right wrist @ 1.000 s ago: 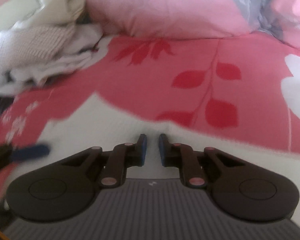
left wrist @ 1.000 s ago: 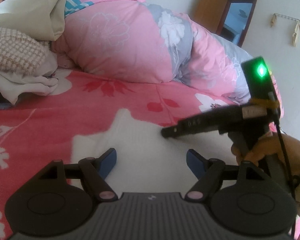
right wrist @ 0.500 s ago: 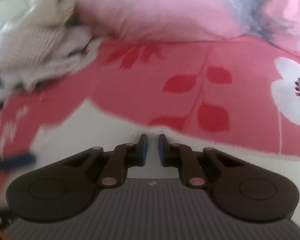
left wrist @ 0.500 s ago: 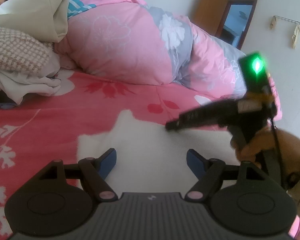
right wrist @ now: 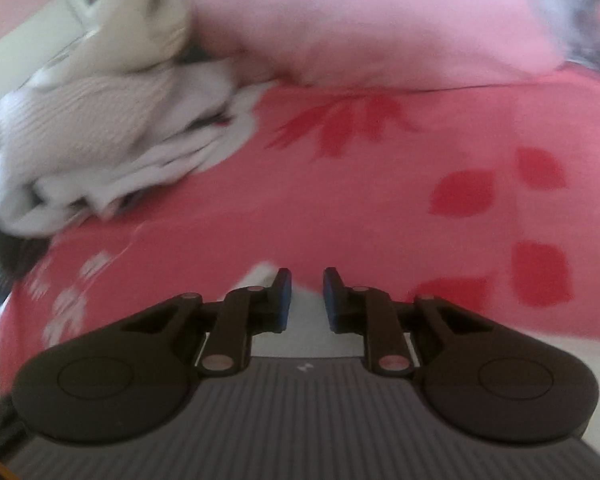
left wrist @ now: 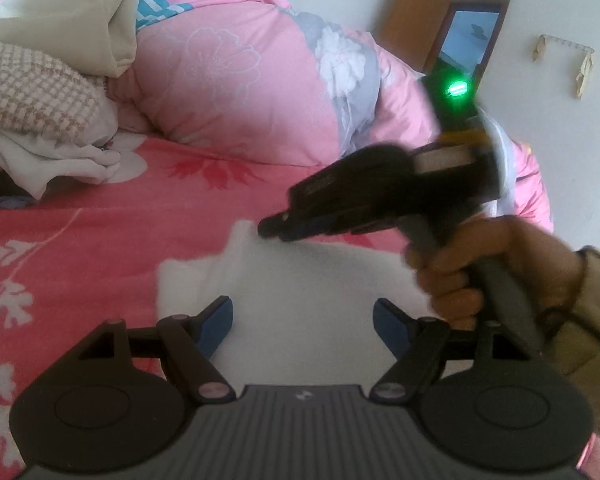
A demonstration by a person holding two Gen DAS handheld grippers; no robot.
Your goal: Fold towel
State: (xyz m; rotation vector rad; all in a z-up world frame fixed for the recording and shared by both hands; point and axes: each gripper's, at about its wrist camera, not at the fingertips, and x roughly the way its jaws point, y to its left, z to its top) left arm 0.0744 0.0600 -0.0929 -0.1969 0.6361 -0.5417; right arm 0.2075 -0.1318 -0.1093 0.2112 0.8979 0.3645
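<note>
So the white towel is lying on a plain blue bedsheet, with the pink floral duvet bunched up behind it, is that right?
Not quite. The bedsheet is coral red with white and red flower and leaf prints, not plain blue; the left wrist view shows it clearly. The rest holds: the white towel lies on it, and the pink floral duvet is bunched up behind.

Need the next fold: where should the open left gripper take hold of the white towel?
Take the towel's near-left corner, coming from the left over the red bedsheet. That corner lies flat and bare with sheet showing beside it, just ahead of the open left gripper. The far raised corner sits at the right gripper, whose jaws are opening.
</note>
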